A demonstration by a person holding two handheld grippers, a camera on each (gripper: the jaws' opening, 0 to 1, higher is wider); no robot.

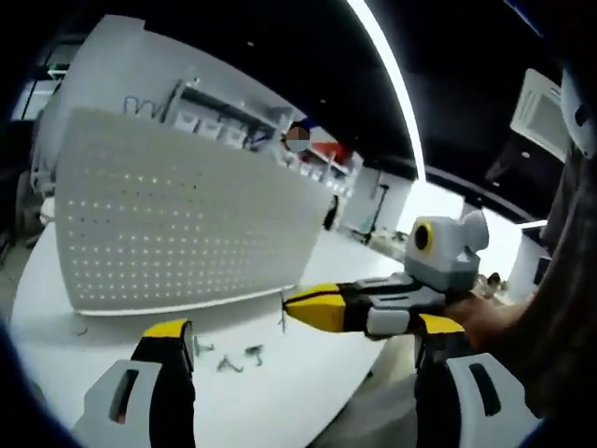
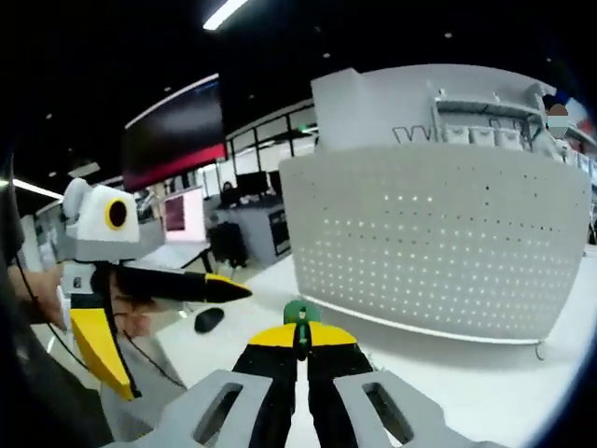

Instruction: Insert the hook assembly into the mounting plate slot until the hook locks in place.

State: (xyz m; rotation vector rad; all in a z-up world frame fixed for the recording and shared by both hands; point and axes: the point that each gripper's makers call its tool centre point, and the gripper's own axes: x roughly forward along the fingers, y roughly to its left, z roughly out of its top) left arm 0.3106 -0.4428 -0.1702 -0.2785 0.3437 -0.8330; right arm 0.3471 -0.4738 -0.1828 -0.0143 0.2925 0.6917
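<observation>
- A white perforated metal mounting plate (image 1: 177, 219) stands upright on a round white counter (image 1: 308, 373), and in the right gripper view it (image 2: 438, 243) fills the right half.
- No container sits on the counter; in the left gripper view about three small dark wire hooks (image 1: 229, 359) lie loose on it in front of the plate, just past the left tool (image 1: 308, 373).
- The left tool's two yellow-tipped jaws stand wide apart with nothing between them.
- The right tool (image 1: 308, 306) reaches in from the right of the left gripper view, held by a person's hand (image 1: 485, 322); its jaws are pressed together on a thin dark hook assembly (image 1: 282, 313), near the plate's lower right corner.
- In the right gripper view, the right tool (image 2: 300, 338) pinches one small green-topped piece (image 2: 300, 313) between its closed yellow tips.
- The left tool (image 2: 159, 322) shows at left there, jaws spread.
- A small dark oval object (image 2: 209, 319) lies on the counter.
</observation>
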